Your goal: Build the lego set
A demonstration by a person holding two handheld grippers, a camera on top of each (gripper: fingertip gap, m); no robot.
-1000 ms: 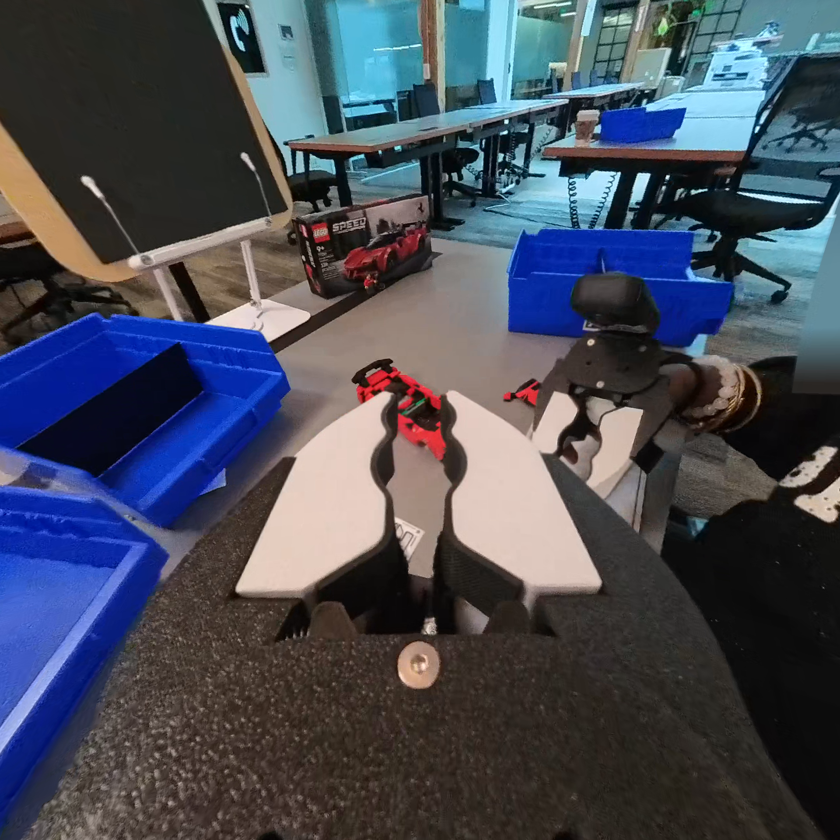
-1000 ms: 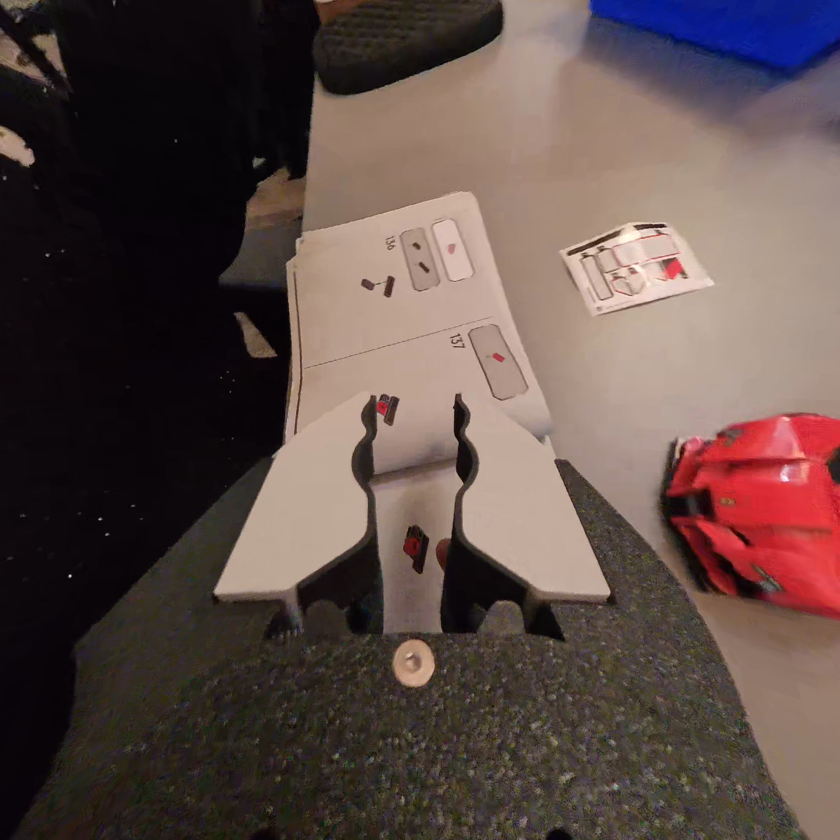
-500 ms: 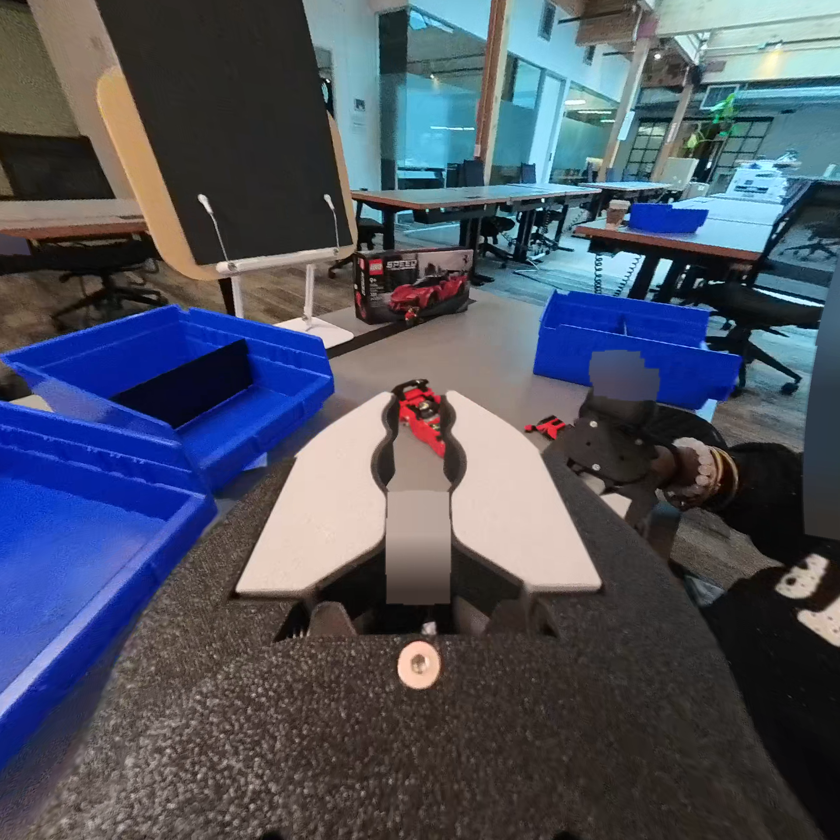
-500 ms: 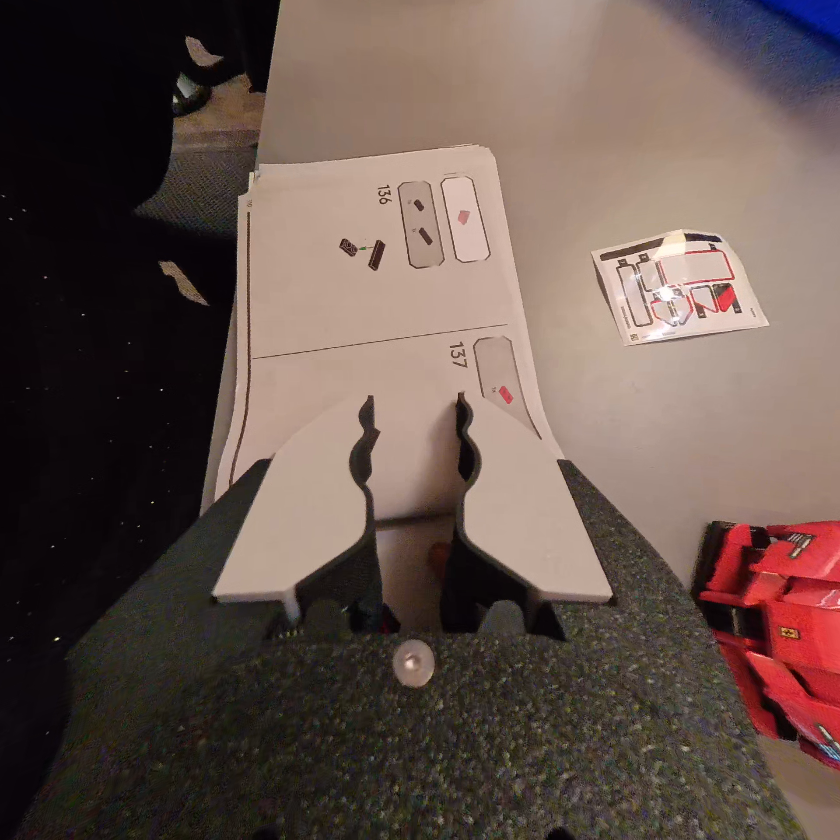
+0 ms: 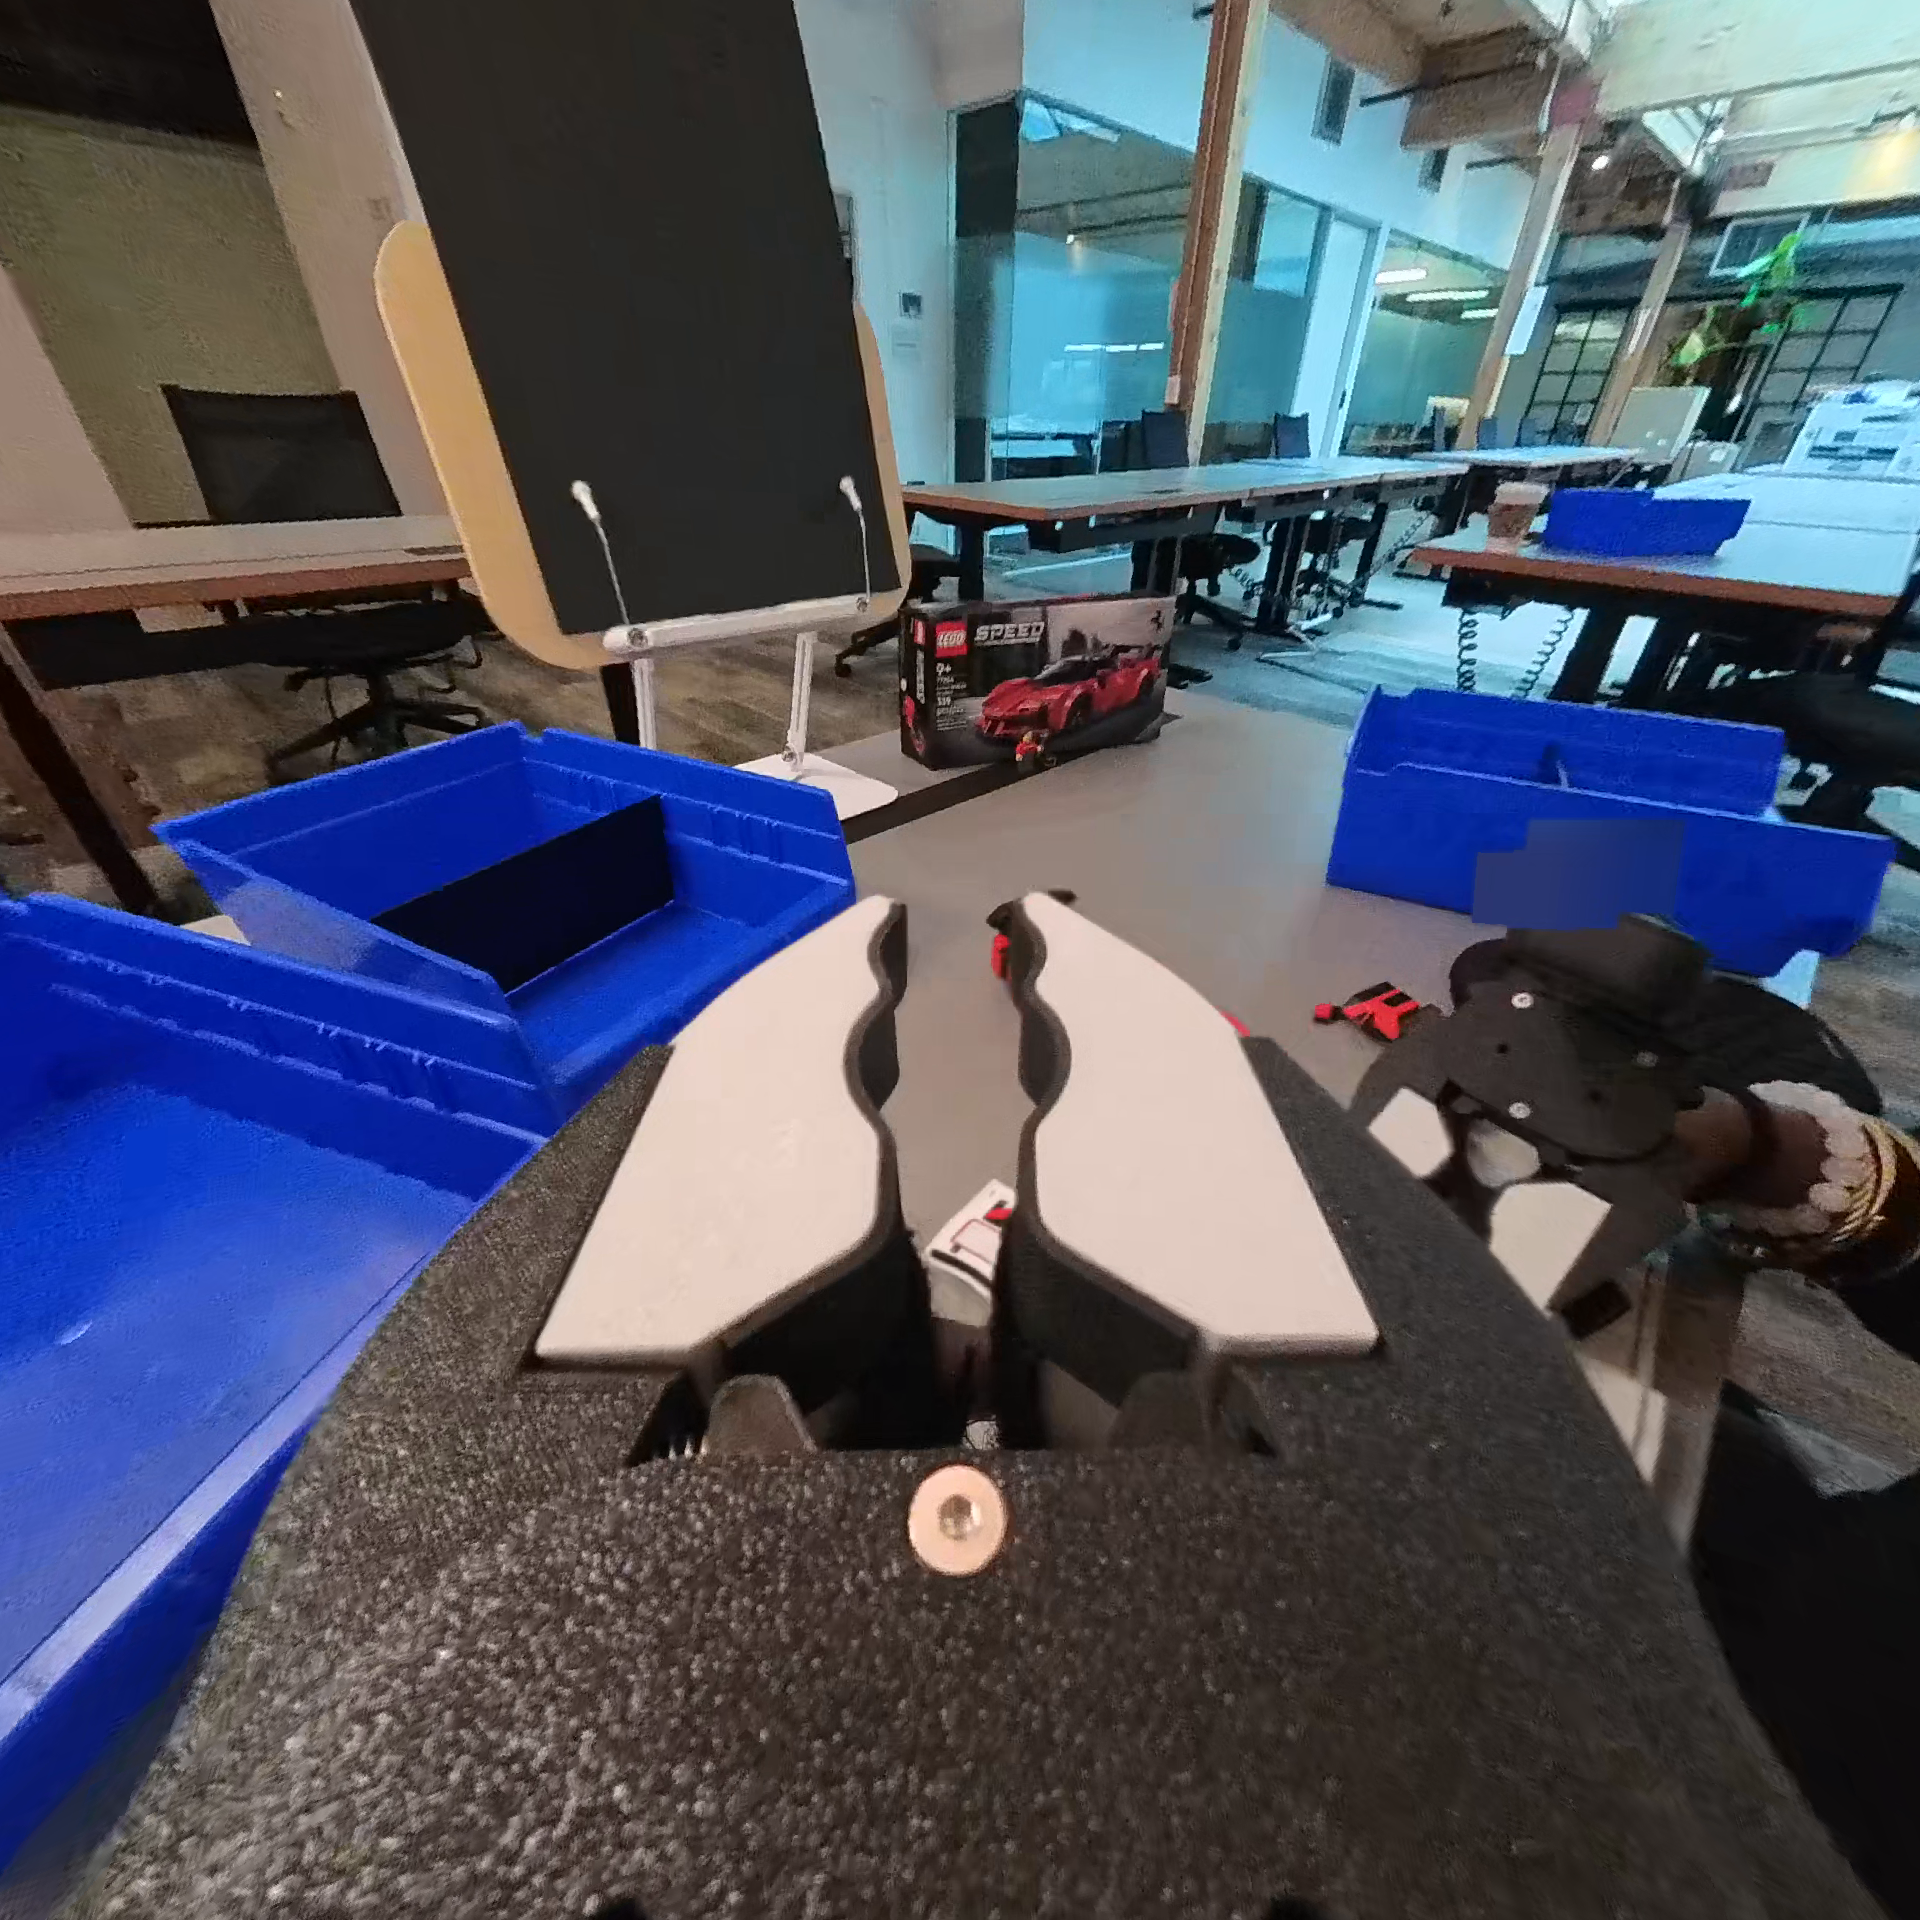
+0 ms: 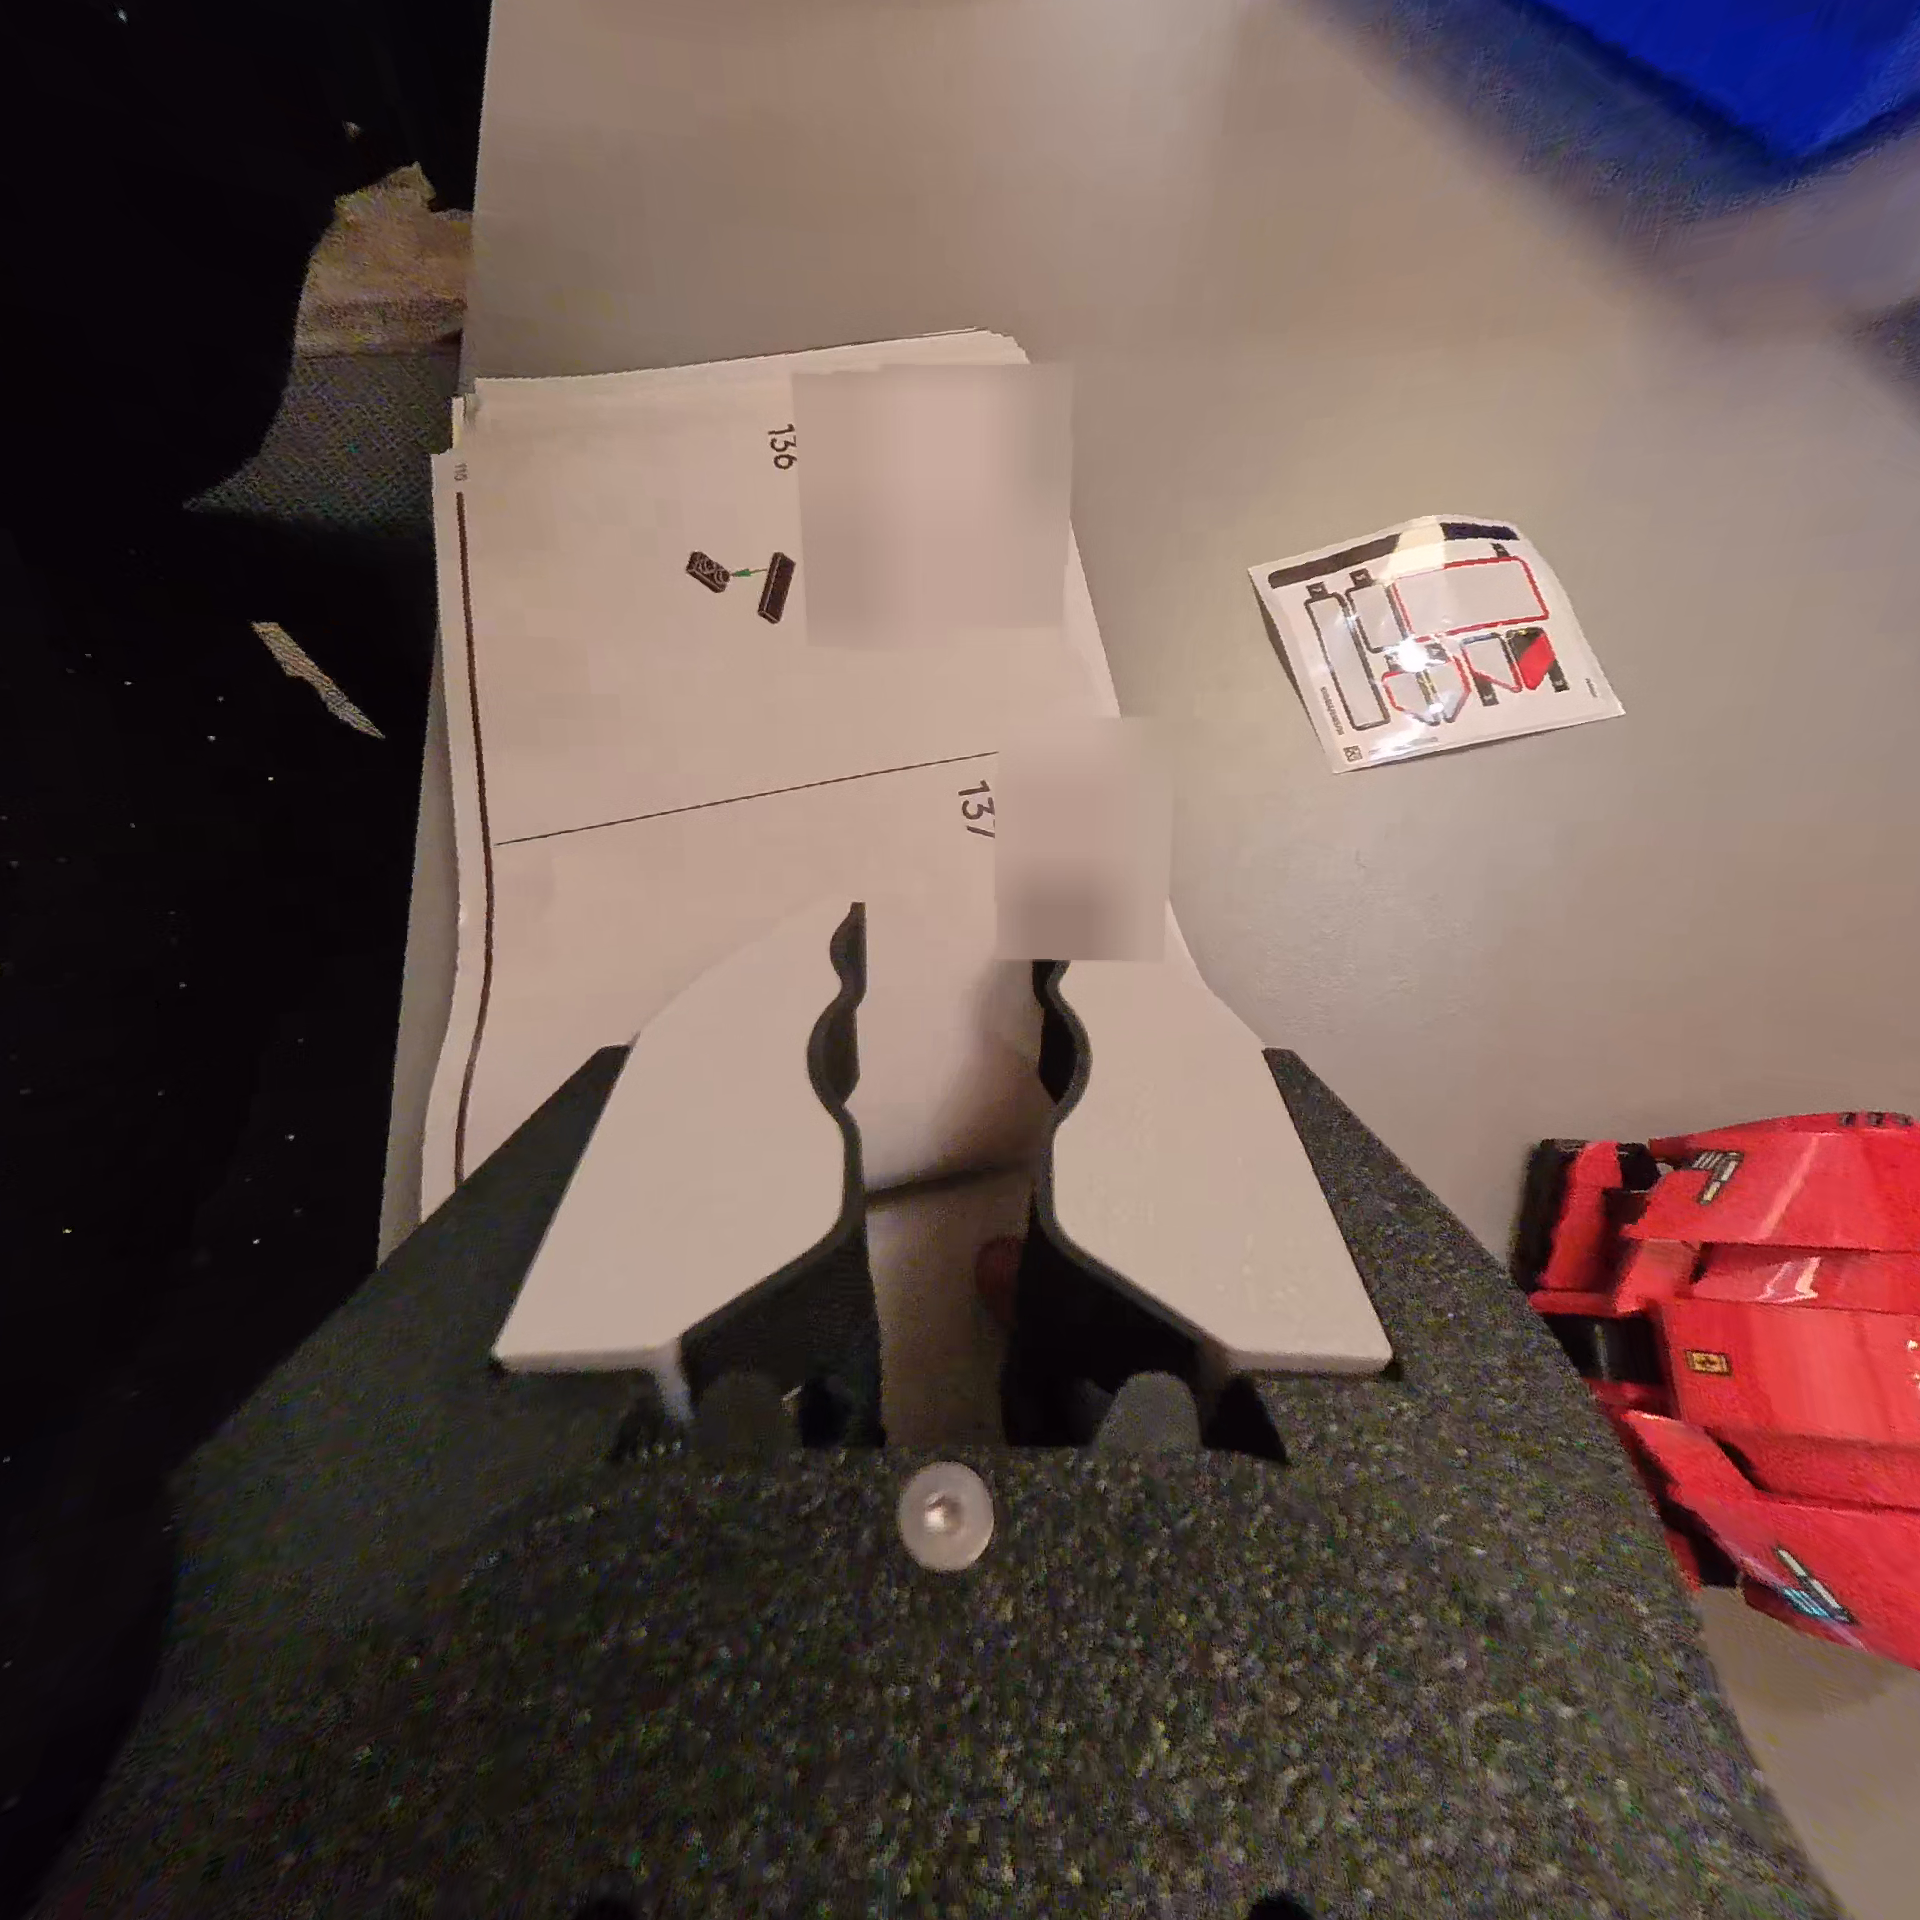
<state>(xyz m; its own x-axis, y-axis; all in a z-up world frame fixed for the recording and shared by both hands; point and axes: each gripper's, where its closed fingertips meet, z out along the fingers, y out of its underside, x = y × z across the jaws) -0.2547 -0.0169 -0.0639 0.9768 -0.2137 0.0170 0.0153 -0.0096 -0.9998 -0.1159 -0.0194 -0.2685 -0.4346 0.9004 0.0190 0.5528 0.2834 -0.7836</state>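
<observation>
The red lego car (image 6: 1756, 1382) lay on the grey bench (image 6: 1455, 260) just right of the right hand-held gripper (image 6: 951, 935); since the frame half a second before, more of its body had come into the right wrist view. In the left wrist view only a sliver of the car (image 5: 1000, 951) showed behind the right finger of the left hand-held gripper (image 5: 961, 904), whereas earlier it had sat framed between the fingertips. A small red-and-black sub-assembly (image 5: 1371, 1008) lay apart on the bench, near the right hand-held gripper.

Left hand-held gripper: fingers apart, nothing between them (gap looked a little wider than before). Right hand-held gripper: fingers apart, empty, hovering over the open instruction booklet (image 6: 675, 707), which lay at the bench edge. The sticker sheet (image 6: 1429, 644) lay flat beside the booklet, not touching it.

Containers: near blue bin (image 5: 156, 1299) at left, interior bare as far as visible. Second blue bin (image 5: 499, 831) behind it held a black divider (image 5: 540, 904). Third blue bin (image 5: 1558, 821) stood across the bench; contents hidden by its wall. The set's box (image 5: 1039, 675) stood upright at the far edge, beside a stand (image 5: 665, 343) holding a black board.
</observation>
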